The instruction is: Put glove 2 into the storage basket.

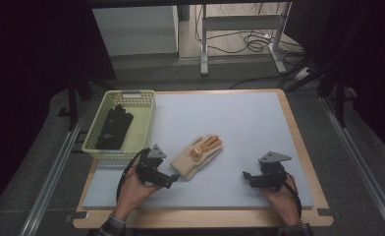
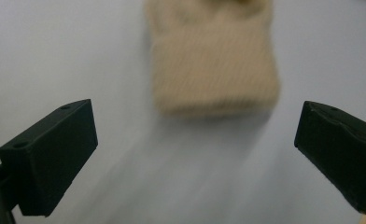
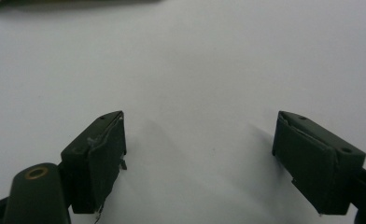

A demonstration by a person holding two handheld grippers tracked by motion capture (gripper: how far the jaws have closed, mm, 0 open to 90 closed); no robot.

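- Left gripper (image 1: 177, 178): jaws wide apart, nothing held, just short of the cuff of the beige glove (image 1: 197, 156).
- Right gripper (image 1: 246, 176): jaws wide, empty, over bare mat (image 1: 249, 128), well apart from the glove.
- The glove lies flat mid-mat, right of the yellow basket (image 1: 144, 129), which holds 1 dark item (image 1: 114, 127).
- Risk: the knit cuff is soft and flat; the jaws may push it along the mat or pinch only 1 layer, so it slips.
- Risk: a dangling glove could catch on the basket rim.
- The left gripper view is blurred and cuts off the glove's fingers; the dark item's identity is unclear.
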